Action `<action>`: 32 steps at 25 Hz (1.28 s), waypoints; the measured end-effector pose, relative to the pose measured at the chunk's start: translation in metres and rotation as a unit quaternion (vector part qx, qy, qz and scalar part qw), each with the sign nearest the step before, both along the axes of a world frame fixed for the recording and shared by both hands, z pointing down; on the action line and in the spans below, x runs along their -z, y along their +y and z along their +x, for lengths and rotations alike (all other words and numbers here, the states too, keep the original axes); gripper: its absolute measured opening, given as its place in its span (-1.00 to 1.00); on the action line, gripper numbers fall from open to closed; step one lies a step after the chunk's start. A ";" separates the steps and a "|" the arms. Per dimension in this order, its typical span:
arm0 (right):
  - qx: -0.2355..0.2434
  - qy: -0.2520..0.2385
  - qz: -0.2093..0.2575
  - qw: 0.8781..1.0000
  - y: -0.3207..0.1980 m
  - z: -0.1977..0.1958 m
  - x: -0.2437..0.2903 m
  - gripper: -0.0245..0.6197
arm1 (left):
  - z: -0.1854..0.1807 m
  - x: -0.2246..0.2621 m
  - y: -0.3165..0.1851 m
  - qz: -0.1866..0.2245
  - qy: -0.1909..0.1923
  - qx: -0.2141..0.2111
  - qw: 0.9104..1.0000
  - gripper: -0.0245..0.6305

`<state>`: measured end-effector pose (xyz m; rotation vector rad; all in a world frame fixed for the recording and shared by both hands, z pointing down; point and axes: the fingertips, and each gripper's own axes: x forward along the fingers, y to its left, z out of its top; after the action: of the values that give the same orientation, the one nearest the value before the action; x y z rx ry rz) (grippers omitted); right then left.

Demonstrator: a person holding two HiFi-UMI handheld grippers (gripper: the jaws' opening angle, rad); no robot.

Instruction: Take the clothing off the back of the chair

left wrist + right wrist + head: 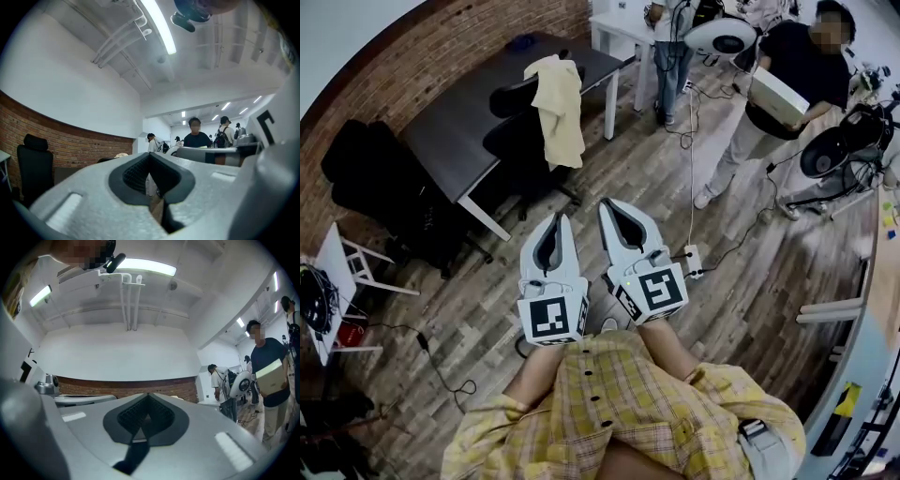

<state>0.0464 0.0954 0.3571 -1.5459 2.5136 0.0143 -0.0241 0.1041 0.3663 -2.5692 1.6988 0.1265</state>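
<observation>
Clothing [558,108] drapes chair [517,141], well beyond left hand-held gripper [555,221] and right hand-held gripper [610,205] — both pressed together, empty — full drape shown in head view only.

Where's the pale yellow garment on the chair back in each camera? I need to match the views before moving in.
Head view: the yellow garment drapes over the black chair back, upper centre-left, beside the dark desk.
Left gripper view: a small pale bump just above the jaws, left of centre, is probably it.
Right gripper view: it cannot be made out.
Shared landmark: the brick wall.
</observation>
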 end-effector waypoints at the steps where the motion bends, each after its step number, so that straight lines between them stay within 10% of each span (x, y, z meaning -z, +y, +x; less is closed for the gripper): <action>1: 0.001 0.000 -0.001 1.000 -0.005 0.001 -0.001 -0.91 | 0.000 -0.002 -0.004 -0.002 -0.002 0.002 1.000 -0.93; 32: -0.031 0.013 -0.003 0.999 -0.251 -0.057 0.012 -0.91 | -0.061 0.007 -0.254 -0.005 0.021 -0.006 1.000 -0.93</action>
<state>-0.0109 -0.1555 0.3452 -1.6359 2.4876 0.0361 -0.0856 -0.1500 0.3595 -2.6020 1.7033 0.1726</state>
